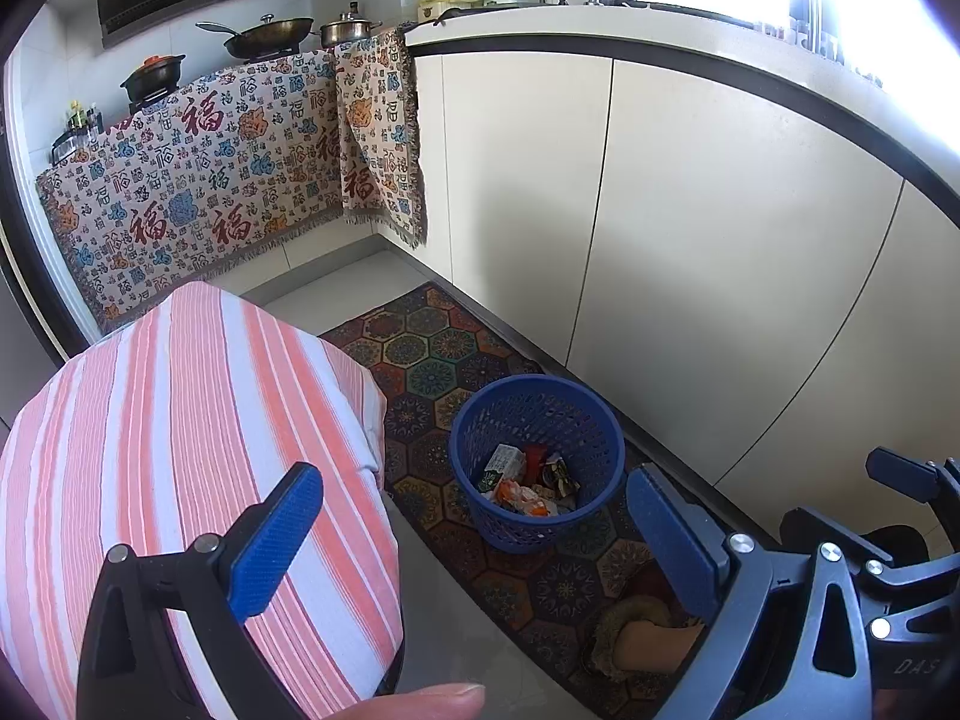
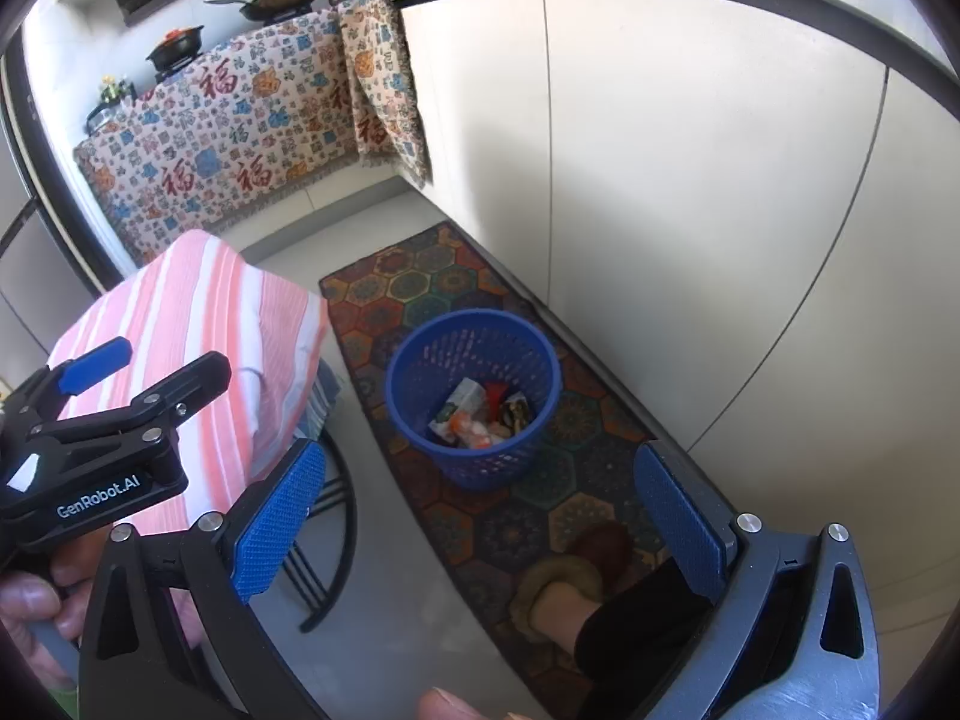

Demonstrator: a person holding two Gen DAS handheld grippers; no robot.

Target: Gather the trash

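Left claw [image 1: 474, 540] wide, empty | right claw [image 2: 480, 522] wide, empty | basket [image 2: 420, 354] on rug, clear of cabinets.

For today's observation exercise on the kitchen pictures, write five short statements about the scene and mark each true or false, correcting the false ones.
1. The blue basket stands on the patterned rug. True.
2. The basket is empty. False: wrappers and other trash lie in its bottom.
3. The left tongs are shut on a wrapper. False: they are open and hold nothing.
4. The right tongs are open. True.
5. The striped cloth is green. False: it has pink and white stripes.
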